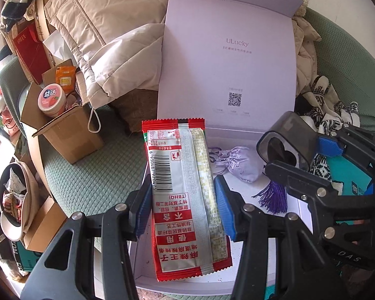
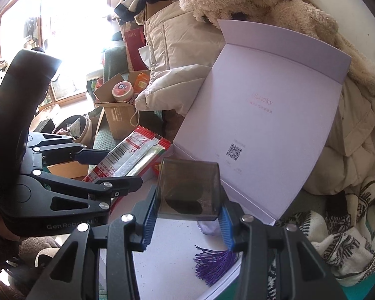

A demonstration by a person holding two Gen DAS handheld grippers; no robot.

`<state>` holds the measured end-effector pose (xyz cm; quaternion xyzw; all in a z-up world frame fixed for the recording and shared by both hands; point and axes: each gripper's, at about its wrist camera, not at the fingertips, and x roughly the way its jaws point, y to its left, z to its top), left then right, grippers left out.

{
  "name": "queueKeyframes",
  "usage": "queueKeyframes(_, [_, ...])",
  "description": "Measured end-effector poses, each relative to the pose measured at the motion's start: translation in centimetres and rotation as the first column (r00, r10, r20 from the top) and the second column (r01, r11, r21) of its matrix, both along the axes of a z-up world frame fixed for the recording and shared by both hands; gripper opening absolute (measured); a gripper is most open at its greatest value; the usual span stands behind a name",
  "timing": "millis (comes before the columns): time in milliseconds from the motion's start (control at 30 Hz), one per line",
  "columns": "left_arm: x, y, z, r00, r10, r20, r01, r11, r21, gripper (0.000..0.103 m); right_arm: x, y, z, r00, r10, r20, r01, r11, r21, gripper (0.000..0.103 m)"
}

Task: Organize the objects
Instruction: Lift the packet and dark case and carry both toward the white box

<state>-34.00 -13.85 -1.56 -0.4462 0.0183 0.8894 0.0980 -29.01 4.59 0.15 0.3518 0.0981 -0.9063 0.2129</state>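
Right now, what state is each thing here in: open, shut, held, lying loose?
Lavender box: lid up, open.
Snack packet: held between left fingers, over the box.
Smoky case: held between right fingers.
Pouch: lying in the box, drawn shut.
Cardboard box: flaps open.

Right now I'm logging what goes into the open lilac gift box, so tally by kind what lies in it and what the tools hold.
Snack packet, held in left tool: 1
Smoky clear case, held in right tool: 1
Lilac pouch in lilac box: 1
Purple tassel in box: 1
Total: 4
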Motion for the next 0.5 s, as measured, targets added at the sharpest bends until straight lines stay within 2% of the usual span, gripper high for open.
queueKeyframes(267, [-3.3, 0.1, -2.1, 0.999, -0.038, 0.028, 0.037, 0.999, 0.035, 0.046, -2.5, 0.9, -2.0, 0.998, -0.051, 0.040, 0.051, 0.999, 0.001, 0.044])
queueKeyframes(500, [-5.5, -0.1, -3.5, 0.998, -0.050, 0.049, 0.048, 0.998, 0.031, 0.046, -3.9, 1.4, -3.4, 0.995, -0.069, 0.073, 0.069, 0.998, 0.007, 0.044])
